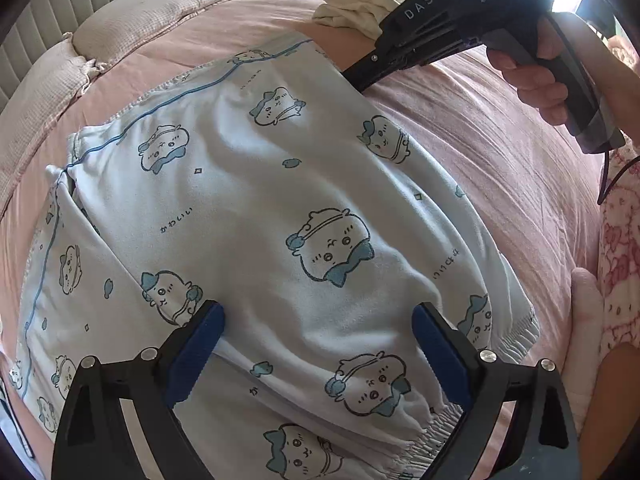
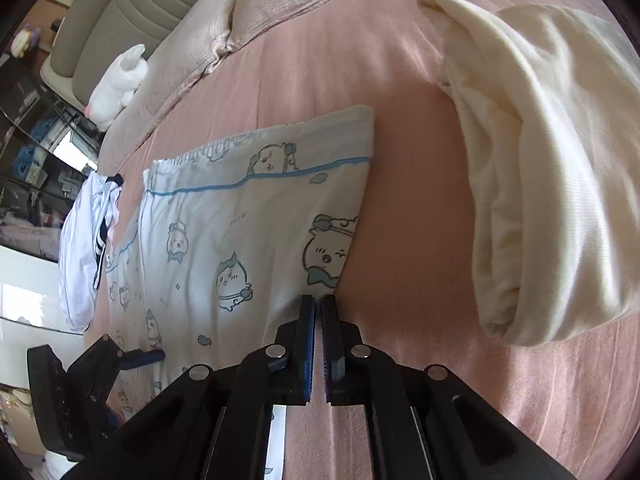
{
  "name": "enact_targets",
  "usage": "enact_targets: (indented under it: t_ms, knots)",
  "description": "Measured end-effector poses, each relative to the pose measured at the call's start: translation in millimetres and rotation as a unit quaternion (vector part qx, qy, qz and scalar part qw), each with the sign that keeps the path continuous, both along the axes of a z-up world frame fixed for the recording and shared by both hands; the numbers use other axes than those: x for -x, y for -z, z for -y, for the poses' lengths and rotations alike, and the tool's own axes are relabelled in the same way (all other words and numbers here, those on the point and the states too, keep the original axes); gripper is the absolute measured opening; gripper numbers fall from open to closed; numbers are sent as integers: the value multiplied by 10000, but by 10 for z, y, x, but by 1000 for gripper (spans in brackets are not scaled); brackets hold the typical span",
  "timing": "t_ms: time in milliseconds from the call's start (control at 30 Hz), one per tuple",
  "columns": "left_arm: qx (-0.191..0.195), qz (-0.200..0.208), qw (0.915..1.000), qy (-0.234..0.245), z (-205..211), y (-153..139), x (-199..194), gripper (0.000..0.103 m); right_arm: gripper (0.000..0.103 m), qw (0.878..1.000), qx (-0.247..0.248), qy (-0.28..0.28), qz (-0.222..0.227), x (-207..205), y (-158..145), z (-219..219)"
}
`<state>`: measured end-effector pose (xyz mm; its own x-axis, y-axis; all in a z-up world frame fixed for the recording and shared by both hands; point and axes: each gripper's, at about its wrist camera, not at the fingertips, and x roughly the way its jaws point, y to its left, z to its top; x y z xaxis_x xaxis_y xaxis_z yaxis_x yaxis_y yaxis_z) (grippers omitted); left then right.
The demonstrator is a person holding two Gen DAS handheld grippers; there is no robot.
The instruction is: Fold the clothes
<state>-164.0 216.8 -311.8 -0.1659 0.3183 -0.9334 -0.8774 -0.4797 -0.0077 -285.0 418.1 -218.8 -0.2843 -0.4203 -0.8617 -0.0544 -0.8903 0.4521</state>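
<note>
Light blue pyjama trousers (image 1: 256, 208) with cartoon animal prints and blue piping lie spread on the pink bed sheet (image 1: 500, 152). My left gripper (image 1: 318, 322) is open just above the cloth near the elastic waistband, with nothing between its blue pads. My right gripper (image 2: 319, 300) is shut at the trousers' (image 2: 240, 216) right edge; whether it pinches cloth I cannot tell. It also shows in the left wrist view (image 1: 362, 80), tip down at the garment's far edge. The left gripper shows in the right wrist view (image 2: 144, 356) at the lower left.
A folded cream garment (image 2: 540, 152) lies on the sheet to the right. A white and navy garment (image 2: 86, 248) lies at the bed's left edge. Pillows (image 2: 280, 4), a white plush toy (image 2: 116, 84) and a padded headboard (image 2: 120, 12) are at the far end.
</note>
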Motion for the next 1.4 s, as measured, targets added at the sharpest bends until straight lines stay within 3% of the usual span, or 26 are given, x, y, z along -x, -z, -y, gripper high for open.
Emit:
enact_targets:
  t_ms: [100, 167, 200, 233, 267, 300, 333, 367, 400, 467, 500, 533, 600, 667, 733, 767, 833, 867, 900, 933, 1033, 1133, 1200, 1400]
  knots:
    - [39, -410, 9991, -29, 64, -47, -14, 97, 8, 9991, -391, -148, -63, 11, -27, 78]
    - [15, -542, 9985, -119, 108, -32, 10, 97, 33, 9982, -463, -357, -145, 22, -78, 221]
    - [-16, -513, 9986, -151, 113, 14, 18, 97, 52, 9975, -461, -512, -178, 46, -84, 321]
    - [25, -480, 9987, -174, 28, 37, 34, 97, 54, 9954, -647, -676, -204, 26, -76, 398]
    - [92, -445, 9988, -192, -89, 53, 52, 97, 53, 9927, -834, -840, -230, 6, -67, 476]
    - [111, -433, 9988, -179, -107, 70, 52, 97, 40, 9894, -1021, -1003, -256, -15, -59, 553]
    - [106, -423, 9989, -176, -90, 58, 53, 97, 19, 9825, -1462, -1102, -342, -34, -57, 597]
    - [100, -411, 9989, -181, -72, 36, 56, 97, 14, 9820, -1467, -1142, -339, -42, -81, 571]
    - [121, -487, 9985, -196, -44, 8, 54, 97, 3, 9815, -1466, -1183, -335, -51, -105, 545]
    - [222, -736, 9967, -264, 47, -29, 61, 97, 2, 9871, -1265, -977, -67, -96, -137, 373]
    - [294, -823, 9957, -320, 97, -32, 76, 97, 2, 9829, -1592, -920, -54, -152, -164, 312]
    - [251, -772, 9958, -415, 76, 2, 232, 97, 2, 9705, -2232, -909, -23, -211, -174, 279]
    - [88, -575, 9963, -632, -14, 97, 637, 97, 2, 9688, -2314, -875, -133, -277, -252, 258]
    - [-184, -479, 9966, -641, -53, 39, 663, 97, 2, 9671, -2388, -842, -245, -343, -331, 238]
    - [-351, -564, 9969, -429, -105, -69, 501, 97, 3, 9695, -2134, -1123, -445, -343, -403, 420]
    - [-283, -594, 9973, -315, -215, -61, 534, 97, 3, 9631, -2275, -1341, -523, -343, -400, 552]
    - [226, -780, 9966, -111, -135, -263, -117, 100, 3, 9506, -2402, -1915, -453, -368, -284, 751]
    - [226, -851, 9960, -147, -91, -343, -191, 101, 3, 9422, -2629, -2060, -274, -369, -188, 768]
    - [310, -907, 9950, -290, -45, -379, -170, 101, 5, 9388, -2859, -1904, -261, -364, -187, 689]
    - [445, -964, 9933, -457, 3, -412, -148, 101, 15, 9347, -3086, -1743, -251, -358, -187, 609]
    - [178, -814, 9946, -620, 113, -470, -143, 101, 16, 9581, -2700, -910, -285, -289, -372, 222]
    - [212, -808, 9949, -559, 19, -416, -109, 101, 16, 9875, -1475, -553, -25, -187, -285, 12]
    - [259, -832, 9949, -512, -46, -393, -95, 101, 16, 9926, -1087, -494, 203, -98, -137, -32]
    - [201, -748, 9956, -520, -92, -376, -101, 101, 16, 9957, -907, -132, -124, 105, -146, -147]
